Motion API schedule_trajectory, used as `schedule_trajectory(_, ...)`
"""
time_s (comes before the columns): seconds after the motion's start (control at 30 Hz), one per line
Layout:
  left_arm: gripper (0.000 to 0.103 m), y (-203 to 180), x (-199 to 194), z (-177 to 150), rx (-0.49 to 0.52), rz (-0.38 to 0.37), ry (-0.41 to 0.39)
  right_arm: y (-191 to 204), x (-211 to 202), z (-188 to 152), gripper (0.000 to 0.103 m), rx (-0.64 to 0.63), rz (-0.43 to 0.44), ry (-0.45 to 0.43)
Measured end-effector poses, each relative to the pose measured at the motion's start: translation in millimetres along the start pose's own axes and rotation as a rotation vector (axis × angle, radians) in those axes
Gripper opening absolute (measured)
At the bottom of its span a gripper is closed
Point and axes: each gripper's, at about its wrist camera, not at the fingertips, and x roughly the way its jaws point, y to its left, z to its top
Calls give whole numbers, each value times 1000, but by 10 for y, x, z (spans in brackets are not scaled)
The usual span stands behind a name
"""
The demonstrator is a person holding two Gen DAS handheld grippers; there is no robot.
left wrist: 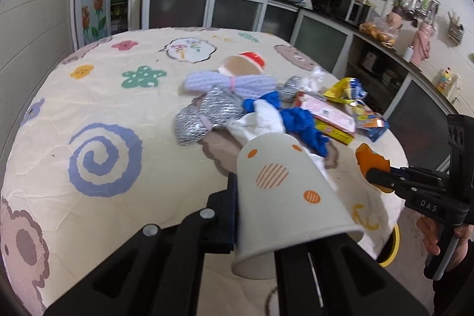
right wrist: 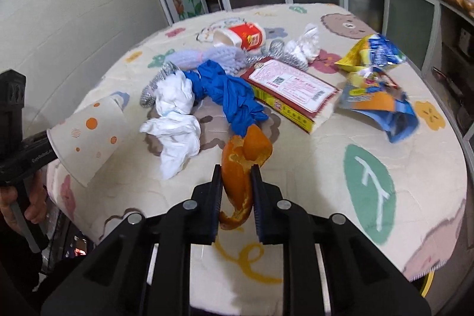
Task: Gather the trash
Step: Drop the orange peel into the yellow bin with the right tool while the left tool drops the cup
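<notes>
Above the near edge of the round table (right wrist: 385, 156) we hold trash in both grippers. Our left gripper (left wrist: 254, 215) clamps a dotted paper cup (left wrist: 284, 188) sideways, its rim toward the camera. Our right gripper (right wrist: 237, 185) pinches an orange peel (right wrist: 243, 165) between its jaws. On the patterned cloth beyond lie crumpled white tissues (right wrist: 174, 120), a blue glove (right wrist: 228, 91), a flat red-and-yellow box (right wrist: 293, 91), blue-and-yellow snack wrappers (right wrist: 373, 79), silvery mesh scourers (left wrist: 204, 114), a lavender yarn bundle (left wrist: 216, 82) and a tipped red noodle cup (right wrist: 243, 37).
</notes>
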Motion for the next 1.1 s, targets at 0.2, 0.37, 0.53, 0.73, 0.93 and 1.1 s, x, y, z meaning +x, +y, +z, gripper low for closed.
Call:
schedule_trajectory(0.2,4,-541,-41,-48,112,-77,19,-308,-570,-374,18,102,-67,-65)
schedule_trajectory(0.37,4,-1369,153,-57,259,-218,82,-920,-1105,-899,18,244,-234,-72)
schedule_trajectory(0.53,4,-2357,411,-35,416,-327,118,-1567,-1541,-1485,18,406,-401,-49)
schedule_trajectory(0.73,4,-3400,685,-142,556,-428,154,-2098,-1713,-1903,18,533,-477,-15)
schedule_trajectory(0.93,4,-4258,1141,-329,670,-459,241,-2522,-1552,-2106,19,607,-488,46)
schedule_trajectory(1.1,25,-4581,1451,-458,730,-421,287,-2769,-1330,-2176,24,650,-520,118)
